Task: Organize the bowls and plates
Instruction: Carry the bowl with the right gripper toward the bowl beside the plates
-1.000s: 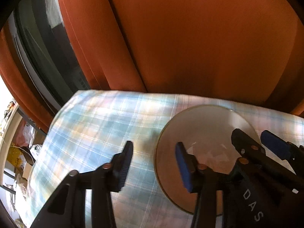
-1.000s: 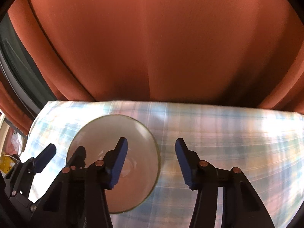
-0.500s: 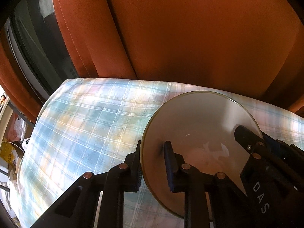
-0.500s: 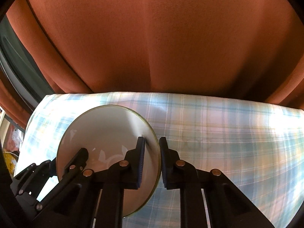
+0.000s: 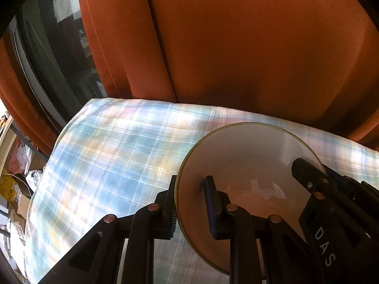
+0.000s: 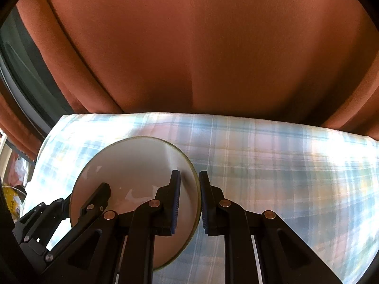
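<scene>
A pale bowl with a thin gold rim (image 5: pixel 248 161) (image 6: pixel 135 163) is over a plaid cloth. My left gripper (image 5: pixel 190 207) is shut on the bowl's left rim, one blue pad inside and one outside. My right gripper (image 6: pixel 189 202) is shut on the bowl's right rim in the same way. In the left wrist view the right gripper's black finger (image 5: pixel 308 172) shows at the bowl's far side. In the right wrist view the left gripper's finger (image 6: pixel 97 196) reaches in over the left rim. Whether the bowl rests on the cloth or hangs just above it I cannot tell.
The blue, white and peach plaid cloth (image 5: pixel 113 156) (image 6: pixel 284 165) covers the table. Orange curtains (image 5: pixel 236 47) (image 6: pixel 201 47) hang right behind its far edge. A dark window (image 5: pixel 54 47) is at the left, with clutter (image 5: pixel 19 165) beyond the table's left edge.
Both grippers went from open, straddling the bowl's rim, to shut on it. The bowl now sits tilted and larger in both views; the left view shifted slightly.
</scene>
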`<state>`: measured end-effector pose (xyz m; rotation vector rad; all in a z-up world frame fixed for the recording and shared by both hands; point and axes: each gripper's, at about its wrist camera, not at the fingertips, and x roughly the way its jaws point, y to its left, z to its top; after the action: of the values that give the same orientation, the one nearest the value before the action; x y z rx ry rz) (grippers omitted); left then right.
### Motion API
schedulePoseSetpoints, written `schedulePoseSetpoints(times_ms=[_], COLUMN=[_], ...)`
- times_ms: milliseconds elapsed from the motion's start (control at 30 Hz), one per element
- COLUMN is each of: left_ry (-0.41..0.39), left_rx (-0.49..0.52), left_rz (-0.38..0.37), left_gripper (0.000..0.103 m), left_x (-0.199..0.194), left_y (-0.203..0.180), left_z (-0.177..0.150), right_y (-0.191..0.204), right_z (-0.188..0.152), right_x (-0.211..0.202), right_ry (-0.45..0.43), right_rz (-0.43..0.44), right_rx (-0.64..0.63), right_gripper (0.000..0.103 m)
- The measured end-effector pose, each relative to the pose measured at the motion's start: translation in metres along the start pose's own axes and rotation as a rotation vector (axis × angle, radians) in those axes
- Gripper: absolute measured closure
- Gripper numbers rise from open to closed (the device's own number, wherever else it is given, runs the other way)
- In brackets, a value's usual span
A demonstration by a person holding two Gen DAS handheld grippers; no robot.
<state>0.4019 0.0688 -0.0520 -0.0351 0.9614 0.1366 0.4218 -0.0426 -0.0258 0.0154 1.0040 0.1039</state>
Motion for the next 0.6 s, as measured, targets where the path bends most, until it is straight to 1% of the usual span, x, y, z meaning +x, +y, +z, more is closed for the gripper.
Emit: schedulePoseSetpoints(times_ms=[200,600], left_ry=[-0.023,-0.083], left_rx=[-0.004,0.019], left_rz=[-0.014,-0.05], left_gripper=[0.084,0.084], left_x=[-0.028,-0.092], left_y=[0.01,0.024], left_z=[-0.005,-0.022], right_y=[0.008,0.019], right_z=[-0.004,-0.023], right_x=[-0.03,-0.099], right_ry=[-0.027,-0.08], right_rz=[-0.012,-0.035], right_rx=[-0.009,0.017], right_gripper=[0.084,0.084])
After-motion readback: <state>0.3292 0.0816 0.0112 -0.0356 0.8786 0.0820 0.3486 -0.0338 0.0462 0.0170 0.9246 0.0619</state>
